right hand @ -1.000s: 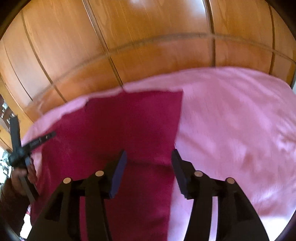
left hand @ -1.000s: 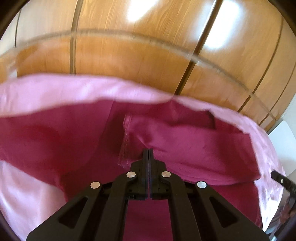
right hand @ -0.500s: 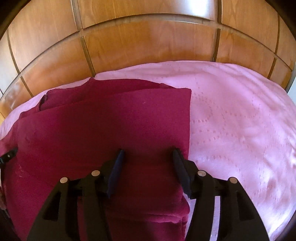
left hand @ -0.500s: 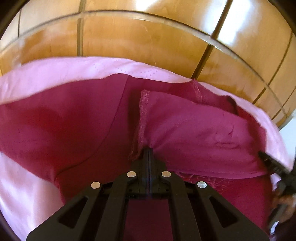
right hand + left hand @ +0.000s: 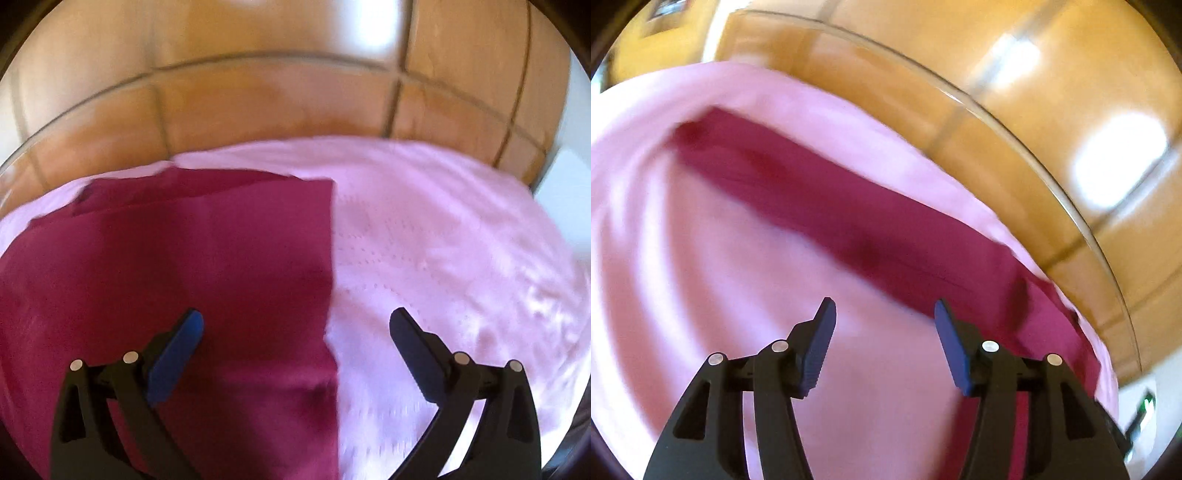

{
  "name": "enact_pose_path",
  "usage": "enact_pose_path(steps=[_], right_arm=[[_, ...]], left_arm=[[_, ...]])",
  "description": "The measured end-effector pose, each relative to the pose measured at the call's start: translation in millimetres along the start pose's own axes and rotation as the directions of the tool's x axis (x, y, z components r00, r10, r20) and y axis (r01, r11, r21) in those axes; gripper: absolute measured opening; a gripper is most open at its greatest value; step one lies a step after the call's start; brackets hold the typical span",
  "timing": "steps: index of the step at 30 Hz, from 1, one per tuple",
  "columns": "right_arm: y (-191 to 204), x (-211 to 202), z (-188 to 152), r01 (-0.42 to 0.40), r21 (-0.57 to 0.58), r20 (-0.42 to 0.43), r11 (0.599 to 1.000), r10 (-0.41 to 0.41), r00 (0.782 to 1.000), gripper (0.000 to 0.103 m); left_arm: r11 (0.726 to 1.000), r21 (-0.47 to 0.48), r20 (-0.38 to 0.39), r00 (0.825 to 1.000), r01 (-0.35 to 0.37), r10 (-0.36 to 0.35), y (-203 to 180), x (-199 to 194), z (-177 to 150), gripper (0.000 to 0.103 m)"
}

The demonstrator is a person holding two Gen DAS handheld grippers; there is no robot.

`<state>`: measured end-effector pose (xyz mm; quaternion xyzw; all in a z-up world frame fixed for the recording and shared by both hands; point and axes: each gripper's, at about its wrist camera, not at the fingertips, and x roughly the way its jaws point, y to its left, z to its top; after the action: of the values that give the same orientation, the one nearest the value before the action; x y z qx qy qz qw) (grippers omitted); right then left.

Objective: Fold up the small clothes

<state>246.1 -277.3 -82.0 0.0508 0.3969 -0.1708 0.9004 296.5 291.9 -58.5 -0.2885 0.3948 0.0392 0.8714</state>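
The garment (image 5: 177, 258) lies flat on the bedspread (image 5: 443, 240), toward its left part in the right wrist view, one folded layer on another — its straight right edge runs between the right tool's (image 5: 295, 325) two fingers. Behind the bedspread stands the wooden headboard (image 5: 277, 103). In the left wrist view the left tool (image 5: 884, 314) hangs over bare bedspread (image 5: 720, 277) — the garment (image 5: 849, 221) lies beyond and to its right.
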Motion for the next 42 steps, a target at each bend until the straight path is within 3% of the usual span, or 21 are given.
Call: enact_pose_path(steps=[2, 6, 12, 16, 22, 28, 30, 33, 36, 38, 42], right_arm=[[15, -21, -9, -0.047, -0.044, 0.026, 0.998, 0.048, 0.999, 0.101], [53, -44, -33, -0.207, -0.161, -0.013, 0.965, 0.208, 0.978, 0.101], [84, -22, -61, -0.282, -0.196, -0.138, 0.939, 0.258, 0.956, 0.101], [84, -13, -69, -0.262, -0.2, -0.117, 0.944, 0.242, 0.963, 0.101], [90, -15, -73, -0.247, -0.215, -0.125, 0.945, 0.224, 0.967, 0.101], [87, -18, -75, -0.247, -0.211, -0.105, 0.946, 0.23, 0.968, 0.101], [87, -18, -76, -0.244, -0.212, -0.103, 0.946, 0.227, 0.968, 0.101], [86, -19, -77, -0.242, -0.213, -0.102, 0.947, 0.225, 0.969, 0.101], [87, -19, -76, -0.241, -0.212, -0.1, 0.947, 0.224, 0.969, 0.101], [87, -19, -76, -0.242, -0.213, -0.101, 0.947, 0.225, 0.969, 0.101], [87, -18, -76, -0.243, -0.213, -0.102, 0.946, 0.226, 0.969, 0.101]], left_arm=[[0.997, -0.078, 0.04, 0.999, -0.029, 0.032, 38, -15, 13, 0.054], [0.976, -0.208, 0.082, 0.993, -0.063, 0.081, 99, -35, 35, 0.054], [0.936, -0.348, 0.107, 0.989, -0.057, 0.1, 152, -42, 69, 0.053], [0.937, -0.348, 0.119, 0.989, -0.036, 0.082, 159, -34, 94, 0.039], [0.913, -0.406, 0.088, 0.994, -0.03, 0.071, 163, -1, 119, 0.038], [0.886, -0.444, 0.027, 0.987, -0.131, 0.16, 178, 28, 133, 0.038], [0.907, -0.391, 0.027, 0.982, -0.159, 0.184, 172, 32, 138, 0.008], [0.935, -0.299, 0.04, 0.976, -0.191, 0.212, 154, 31, 143, 0.006], [0.971, -0.222, 0.106, 0.988, -0.09, 0.116, 120, 13, 143, 0.006], [0.989, -0.15, 0.139, 0.99, 0.008, 0.013, 86, -3, 139, 0.006], [0.983, 0.004, 0.144, 0.973, 0.182, -0.181, 6, -28, 115, 0.006]])
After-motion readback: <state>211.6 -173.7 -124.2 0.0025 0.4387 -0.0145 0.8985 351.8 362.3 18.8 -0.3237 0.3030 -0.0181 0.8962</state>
